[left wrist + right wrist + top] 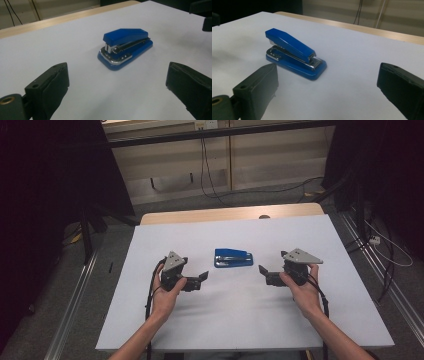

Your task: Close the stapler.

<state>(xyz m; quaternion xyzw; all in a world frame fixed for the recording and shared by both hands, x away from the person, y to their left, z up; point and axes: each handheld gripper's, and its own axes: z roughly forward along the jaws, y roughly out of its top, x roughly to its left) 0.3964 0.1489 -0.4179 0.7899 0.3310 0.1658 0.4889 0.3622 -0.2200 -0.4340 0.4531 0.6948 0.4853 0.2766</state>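
Stapler (125,47): glossy blue plastic shell, shiny chromed metal inside. Table (235,320) top: smooth matt white, wood edge. Gripper pads (53,86): matt black rubbery.

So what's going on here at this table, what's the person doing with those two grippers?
A person sits at a white table with a two-jaw gripper in each hand. A blue stapler lies flat on the table between them, touched by neither. The left gripper and the right gripper both point inward at the stapler from either side, jaws wide open and holding nothing. It looks like a grasp of the stapler may come next, but nothing has been picked up yet.
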